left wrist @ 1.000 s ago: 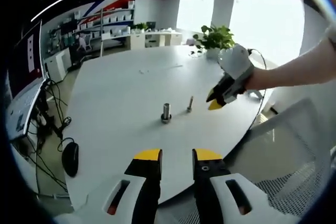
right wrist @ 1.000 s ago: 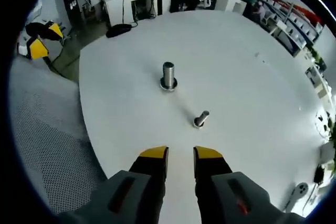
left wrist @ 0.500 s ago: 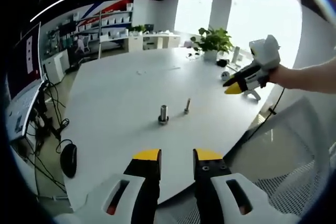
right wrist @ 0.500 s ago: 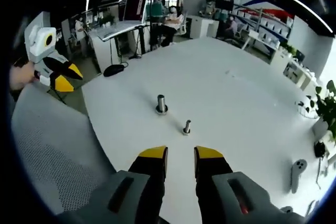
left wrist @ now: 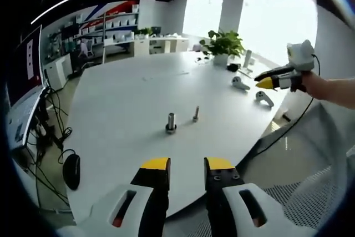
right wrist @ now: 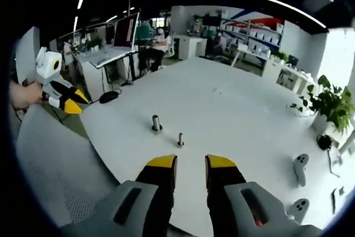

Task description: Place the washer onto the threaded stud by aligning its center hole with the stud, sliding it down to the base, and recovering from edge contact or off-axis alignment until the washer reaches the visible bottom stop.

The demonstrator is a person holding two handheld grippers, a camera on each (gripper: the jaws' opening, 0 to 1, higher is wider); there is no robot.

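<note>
1. Left gripper (left wrist: 186, 165) sat released, yellow-tipped jaws apart with nothing between them, held off the near edge of the white table (left wrist: 127, 109)
2. Right gripper (right wrist: 190, 163) likewise released and empty, also back over the table edge, above a mesh chair (right wrist: 61, 176)
3. In the left gripper view the right gripper (left wrist: 265, 83) was up at the right, past the table's edge, in a hand (left wrist: 313, 84); couldn't tell its jaw state from there
4. In the right gripper view the left gripper (right wrist: 75, 102) was at the left, well apart from the table parts
5. Stud (left wrist: 196, 114) stood upright near table centre, thin, with nothing visibly on it
6. Just beside it stood a thicker metal post (left wrist: 171, 122) on a ring-like base; couldn't tell whether that ring was the washer
7. Same pair in the right gripper view: stud (right wrist: 180, 140), post (right wrist: 157, 124), close but apart
8. Two white controllers (left wrist: 240, 83) lay near the far right edge, a plant (left wrist: 223, 43) beyond them
</note>
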